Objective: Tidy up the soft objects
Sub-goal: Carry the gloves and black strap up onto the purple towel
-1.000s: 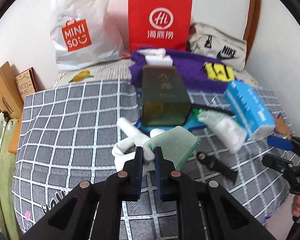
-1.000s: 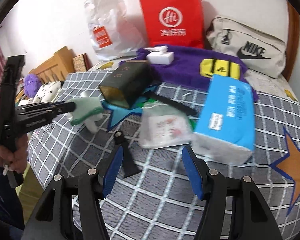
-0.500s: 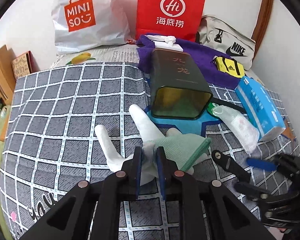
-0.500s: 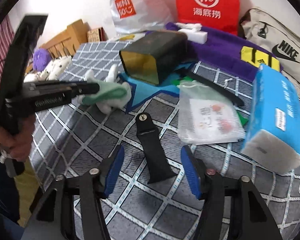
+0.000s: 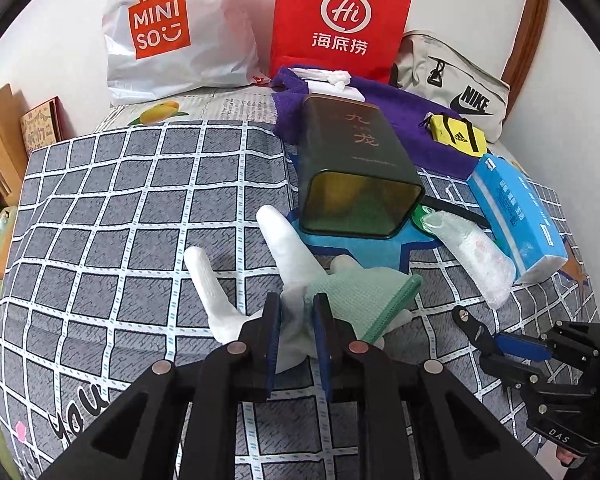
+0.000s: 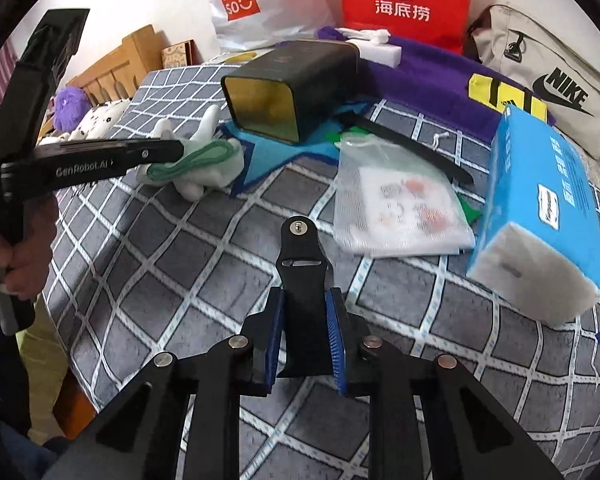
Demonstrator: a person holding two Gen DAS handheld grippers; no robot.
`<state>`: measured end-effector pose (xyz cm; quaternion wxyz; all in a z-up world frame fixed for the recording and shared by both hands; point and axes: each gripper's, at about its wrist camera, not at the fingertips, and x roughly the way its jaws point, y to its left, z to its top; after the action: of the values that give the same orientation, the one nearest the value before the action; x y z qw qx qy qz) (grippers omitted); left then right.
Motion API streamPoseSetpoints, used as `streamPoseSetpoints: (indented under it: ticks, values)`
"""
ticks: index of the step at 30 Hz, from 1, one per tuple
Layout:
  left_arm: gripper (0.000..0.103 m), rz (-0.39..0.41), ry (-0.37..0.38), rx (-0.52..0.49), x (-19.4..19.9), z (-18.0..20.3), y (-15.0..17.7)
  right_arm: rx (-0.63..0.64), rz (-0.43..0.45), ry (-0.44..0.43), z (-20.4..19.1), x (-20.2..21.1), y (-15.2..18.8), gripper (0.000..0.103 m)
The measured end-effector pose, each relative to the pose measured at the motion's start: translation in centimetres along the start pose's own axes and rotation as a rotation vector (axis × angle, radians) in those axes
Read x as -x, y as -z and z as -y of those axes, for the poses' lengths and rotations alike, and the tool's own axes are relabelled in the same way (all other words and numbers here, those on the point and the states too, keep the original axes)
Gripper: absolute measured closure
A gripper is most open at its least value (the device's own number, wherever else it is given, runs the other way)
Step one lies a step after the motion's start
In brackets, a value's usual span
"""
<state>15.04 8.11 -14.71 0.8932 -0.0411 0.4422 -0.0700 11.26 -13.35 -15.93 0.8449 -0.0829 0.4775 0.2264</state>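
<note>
Left tool (image 5: 296, 316) clamped on white glove (image 5: 284, 256) with green cuff — right tool (image 6: 305, 332) clamped on black strap (image 6: 304, 272), both on bed (image 6: 180, 280).

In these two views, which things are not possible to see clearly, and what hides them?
- Left wrist view: the white glove's cuff end is hidden between the left hand-held gripper fingers.
- Right wrist view: the black strap's near end is hidden by the right hand-held gripper.
- Both views: the open tin's inside shows only reflections.
- Right wrist view: the mesh pouch's printing is blurred.
</note>
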Motion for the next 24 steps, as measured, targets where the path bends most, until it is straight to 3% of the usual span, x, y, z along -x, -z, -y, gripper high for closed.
streamPoseSetpoints:
  ticks: [4,8,10,11,12,13,16,24]
  values:
    - [0.081,-0.002,-0.002,-0.007,0.2,0.3,0.1,0.003,0.012,-0.019,-0.3,-0.2,0.2,0.071]
    - [0.071,0.005,0.012,-0.015,0.5,0.6,0.0,0.037,0.031,0.027,-1.3,-0.7,-0.1,0.071]
    - [0.057,0.008,0.011,-0.016,0.2,0.9,-0.1,0.058,0.04,0.048,-1.7,-0.9,-0.1,0.074]
    - [0.051,0.008,0.005,-0.024,0.1,1.2,-0.2,0.066,0.043,0.052,-1.7,-0.9,-0.1,0.081]
    - [0.038,0.01,-0.007,-0.036,-0.2,1.6,-0.3,0.064,0.045,0.05,-1.6,-0.8,0.0,0.081]
    - [0.035,0.011,-0.015,-0.049,-0.4,1.9,-0.2,0.052,0.044,0.039,-1.3,-0.8,0.0,0.081]
    - [0.037,-0.006,-0.054,-0.078,-1.5,2.8,0.1,0.042,0.037,0.032,-1.2,-0.5,0.0,0.082]
    - [0.079,0.008,-0.021,-0.091,-0.4,2.9,0.5,-0.004,0.077,-0.007,-0.2,2.6,0.4,0.082]
